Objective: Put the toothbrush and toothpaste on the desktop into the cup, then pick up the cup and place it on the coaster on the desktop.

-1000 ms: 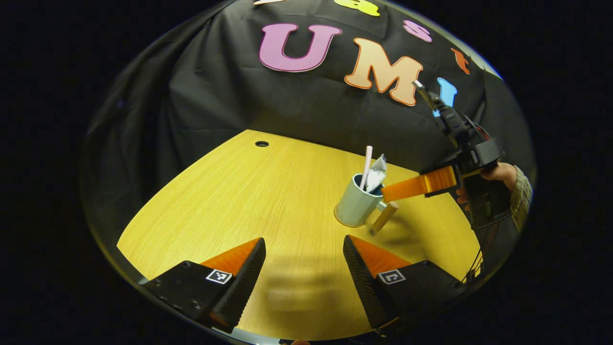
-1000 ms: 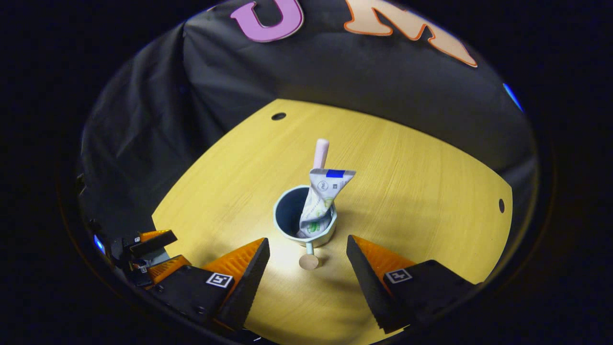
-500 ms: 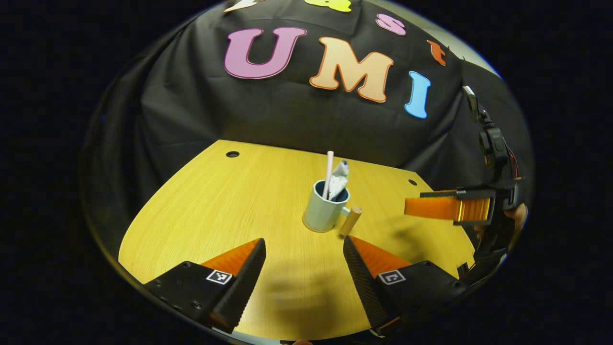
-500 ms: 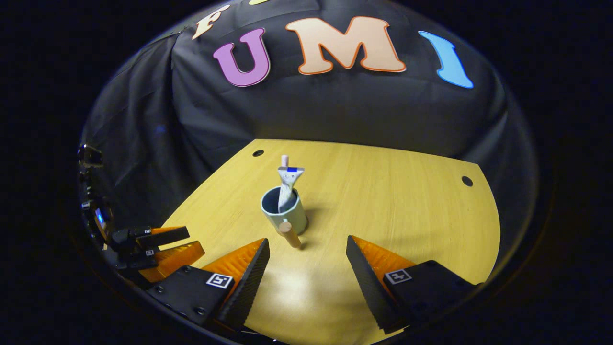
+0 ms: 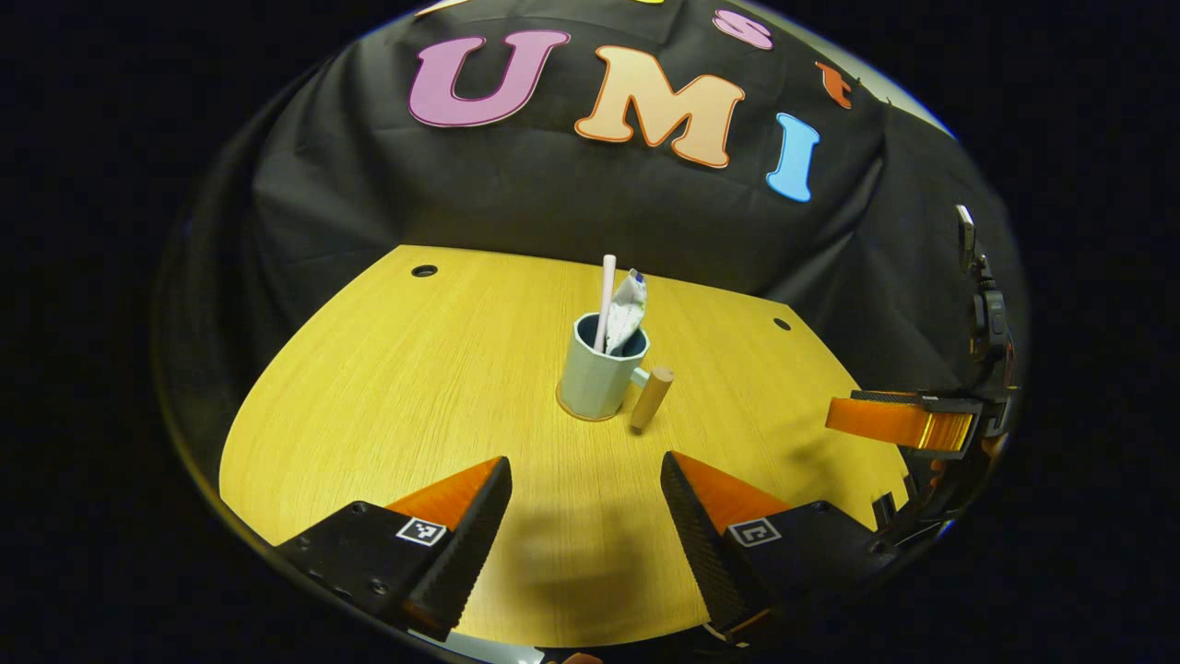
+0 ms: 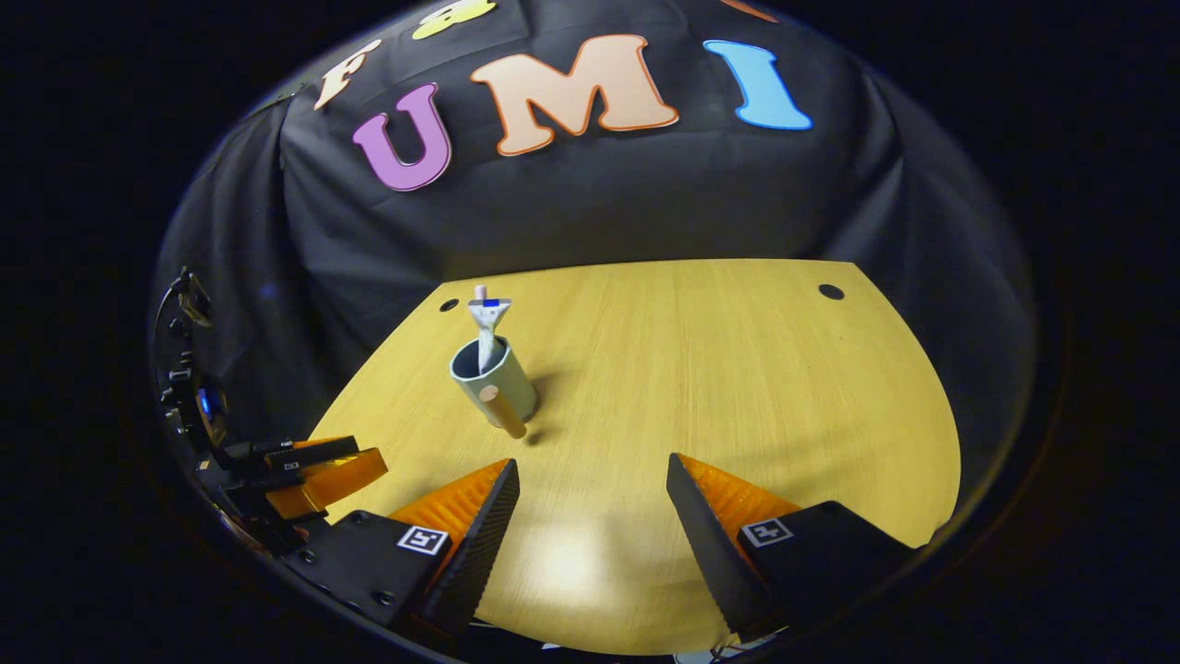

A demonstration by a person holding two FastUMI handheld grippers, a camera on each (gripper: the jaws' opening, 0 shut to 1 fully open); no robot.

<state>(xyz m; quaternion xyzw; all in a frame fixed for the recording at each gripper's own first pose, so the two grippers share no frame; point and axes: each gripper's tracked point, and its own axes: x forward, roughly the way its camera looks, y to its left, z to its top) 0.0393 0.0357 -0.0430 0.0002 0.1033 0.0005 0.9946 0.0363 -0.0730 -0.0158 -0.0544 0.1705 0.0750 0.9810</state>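
While I held both tongs back from it, the scene stood thus:
Cup [image 5: 597, 376]: upright mid-counter [image 5: 387, 387], wooden handle toward my right.
Toothbrush [image 5: 606, 289]: standing in the cup.
Toothpaste [image 5: 627, 309]: in the cup beside it.
Left tongs [image 5: 586, 526]: apart, holding nothing.
Right tongs [image 6: 590, 535]: apart, holding nothing, well off the cup.
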